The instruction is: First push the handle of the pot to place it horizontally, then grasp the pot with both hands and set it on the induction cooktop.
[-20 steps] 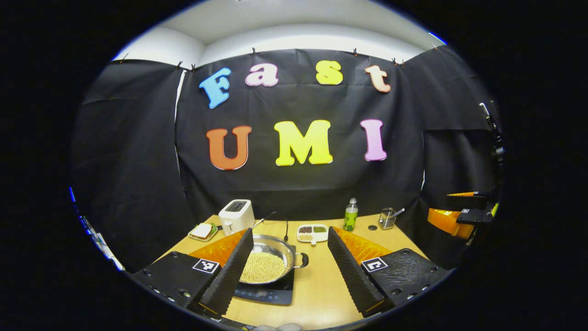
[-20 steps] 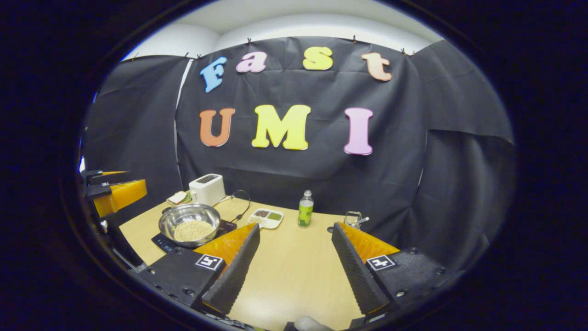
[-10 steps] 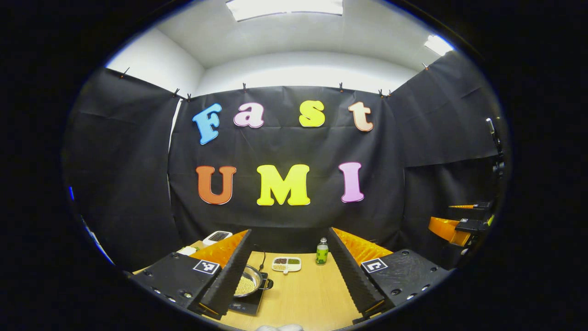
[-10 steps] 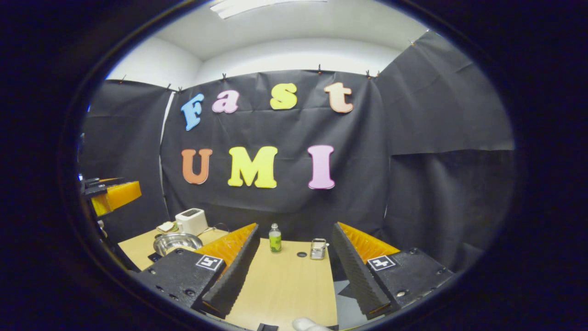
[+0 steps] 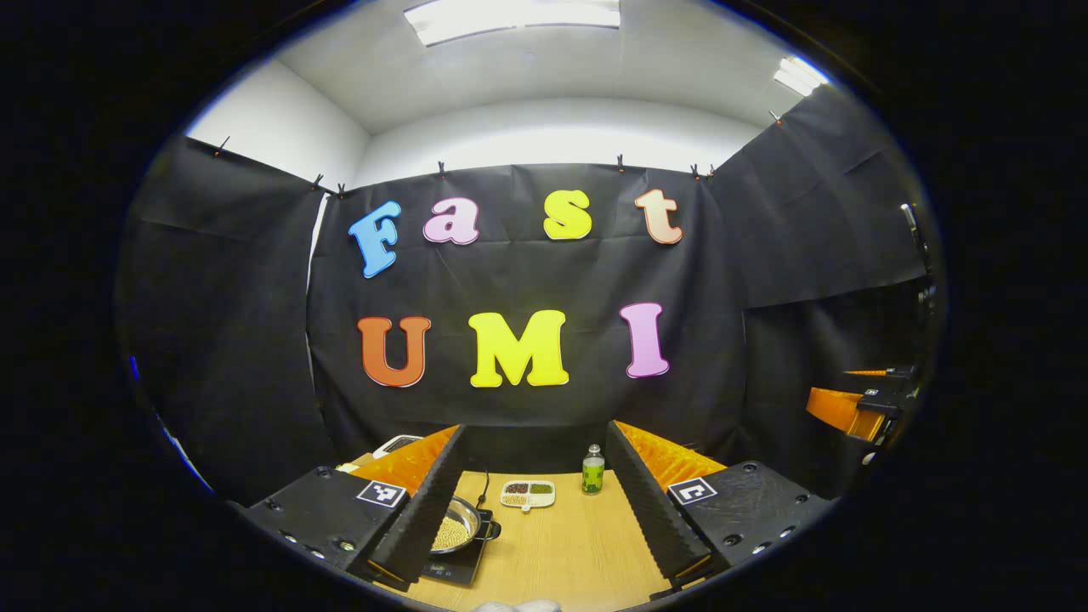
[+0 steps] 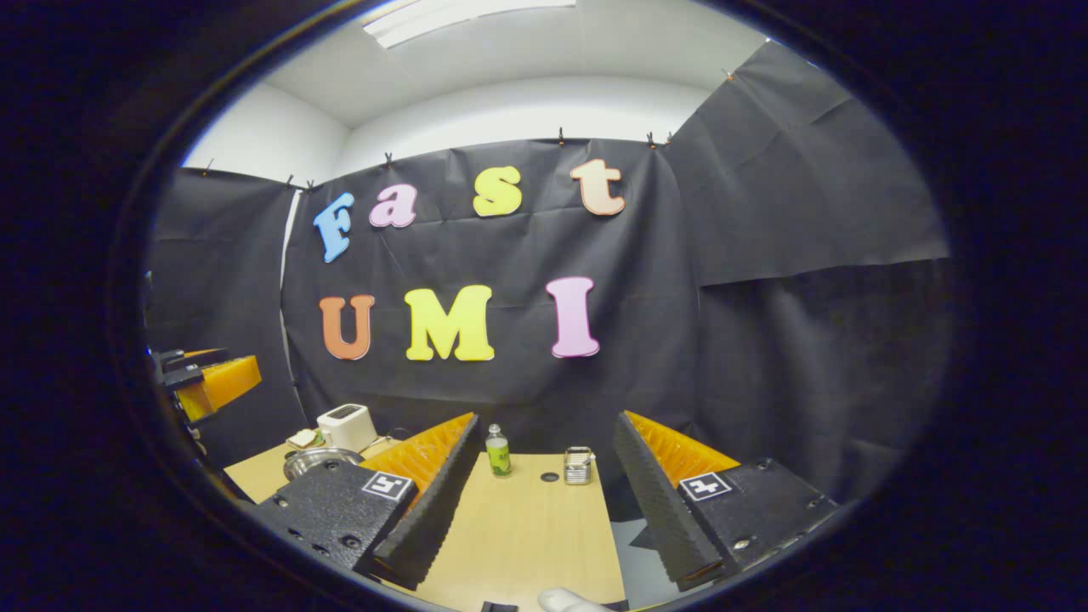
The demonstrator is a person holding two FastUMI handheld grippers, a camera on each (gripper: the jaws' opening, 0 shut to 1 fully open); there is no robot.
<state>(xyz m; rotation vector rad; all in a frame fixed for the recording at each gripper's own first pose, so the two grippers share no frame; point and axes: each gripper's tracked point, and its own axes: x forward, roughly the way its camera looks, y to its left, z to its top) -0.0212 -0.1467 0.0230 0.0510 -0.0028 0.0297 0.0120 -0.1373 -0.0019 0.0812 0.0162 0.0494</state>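
Both hand-held grippers, left (image 5: 537,501) and right (image 6: 544,501), have pulled back, jaws spread and empty, from the pot (image 5: 456,530) of grains now resting on the induction cooktop (image 5: 452,568) ahead-left, suggesting the task is finished.

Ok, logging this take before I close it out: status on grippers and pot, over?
Left gripper open, nothing held; right gripper open, nothing held. Pot of beans sits on induction cooktop. Both grippers clear of it, nothing in the way.
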